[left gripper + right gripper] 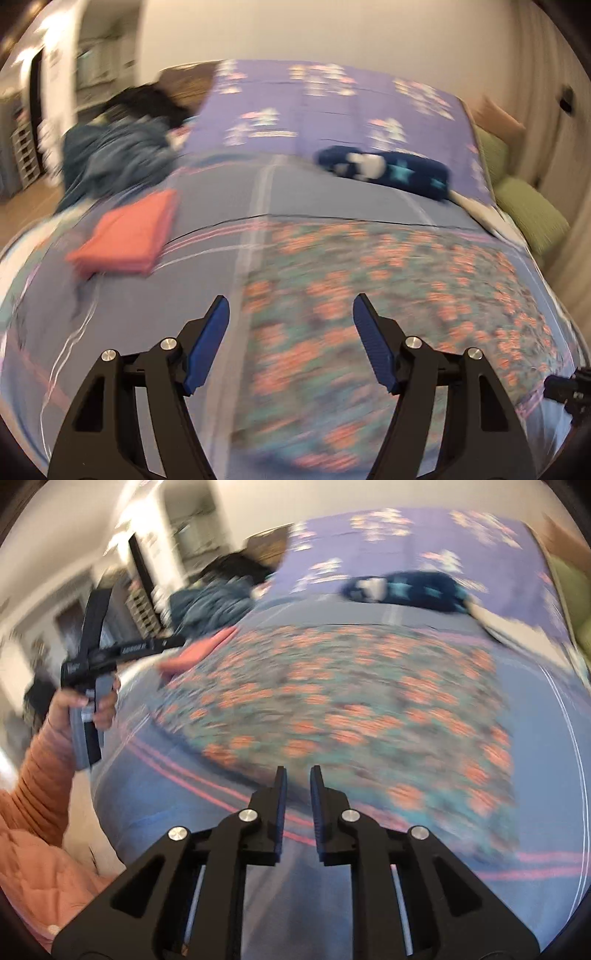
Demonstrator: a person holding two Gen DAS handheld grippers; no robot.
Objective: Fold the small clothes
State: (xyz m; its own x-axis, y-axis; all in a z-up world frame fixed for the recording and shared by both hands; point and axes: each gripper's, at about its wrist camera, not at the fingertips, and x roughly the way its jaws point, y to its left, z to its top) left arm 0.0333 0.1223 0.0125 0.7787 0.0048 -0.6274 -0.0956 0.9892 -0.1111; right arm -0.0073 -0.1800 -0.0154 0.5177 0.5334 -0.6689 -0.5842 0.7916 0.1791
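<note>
- Though both views are smeared by motion, I can make out the bed (221, 206), which fills most of each, under a blue-grey cover with pink stripes.
- A floral cloth (351, 709) with orange blooms on teal lies spread flat on the bed in front of both grippers.
- A blue heap of clothes (114, 155) sits at the bed's far left edge.
- A navy garment (388, 170) with a white patch and pale stars lies near the purple sheet (332, 110) at the head.
- A folded pink piece (129, 236) rests on the bed just beside the heap, left of the floral cloth.
- My left gripper (291, 339) hangs over the floral cloth, jaws wide apart, nothing between them.
- My right gripper (298, 808) hangs over the cloth's near edge, jaws parted by a narrow gap, holding nothing.
- In the right view, a hand (96, 705) in an orange sleeve grips the left tool's handle.
</note>
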